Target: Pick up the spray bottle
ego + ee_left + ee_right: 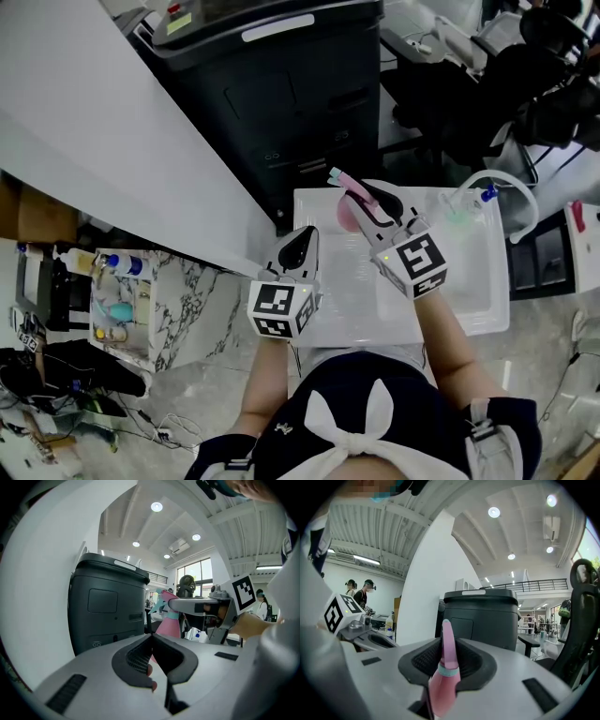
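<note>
The pink spray bottle (pixel 347 217) with a teal nozzle and collar hangs over the white table (pixel 469 300). My right gripper (pixel 361 202) is shut on it, just above the collar. In the right gripper view the bottle (pixel 446 686) stands upright between the black pads (pixel 423 659). The left gripper view shows the same bottle (pixel 169 620) held ahead by the right gripper (pixel 187 605). My left gripper (pixel 302 246) hovers at the table's left edge, beside the bottle and apart from it. Its jaws (pixel 151 639) meet at the tips with nothing between them.
A big black bin (pixel 272 84) stands just beyond the table. A white wall panel (pixel 94 122) runs along the left. A clear container with a blue cap (pixel 484 195) and a white hose sit at the table's far right. A marbled shelf with bottles (pixel 122 300) is at the lower left.
</note>
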